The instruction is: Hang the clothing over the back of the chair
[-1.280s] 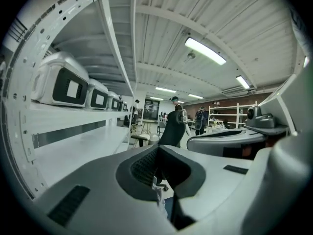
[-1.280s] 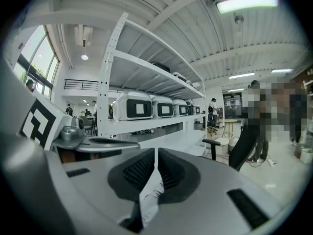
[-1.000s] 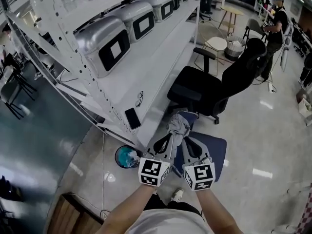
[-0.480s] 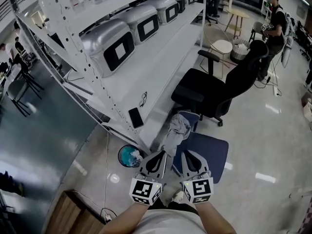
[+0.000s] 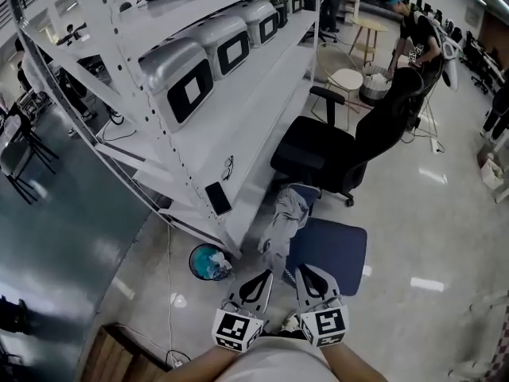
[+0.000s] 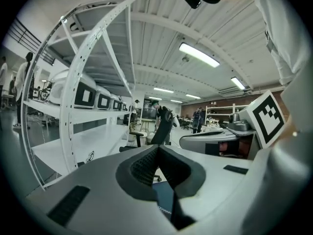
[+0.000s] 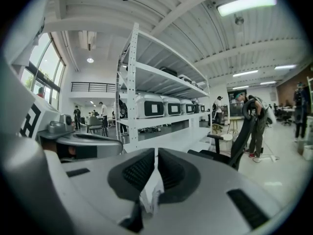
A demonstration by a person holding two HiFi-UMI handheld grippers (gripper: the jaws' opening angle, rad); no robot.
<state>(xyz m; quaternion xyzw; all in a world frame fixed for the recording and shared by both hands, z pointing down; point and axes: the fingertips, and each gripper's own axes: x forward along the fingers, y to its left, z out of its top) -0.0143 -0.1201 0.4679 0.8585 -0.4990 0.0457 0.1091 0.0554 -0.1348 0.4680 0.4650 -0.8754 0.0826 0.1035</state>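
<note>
A grey piece of clothing (image 5: 285, 213) is draped over the back of a blue chair (image 5: 338, 249) and trails down its left side towards me. My left gripper (image 5: 265, 274) is just short of the cloth's lower end. In the left gripper view (image 6: 157, 153) its jaws are shut with nothing seen between them, and blue seat shows below. My right gripper (image 5: 302, 269) hovers over the seat's near edge. Its jaws (image 7: 156, 163) are almost together, with a pale crumpled fold of cloth (image 7: 151, 192) caught low between them.
A black office chair (image 5: 334, 153) stands beyond the blue one. On the left a white shelf rack (image 5: 238, 118) holds a phone (image 5: 217, 199) and glasses (image 5: 227, 167). A bin (image 5: 208, 261) sits by its foot. A person (image 5: 413, 34) stands at the back beside small round tables.
Both grippers have drawn back towards me from the bunched clothing, jaws unchanged. The cloth now stretches longer down the chair's left side. The person at the back has shifted left.
</note>
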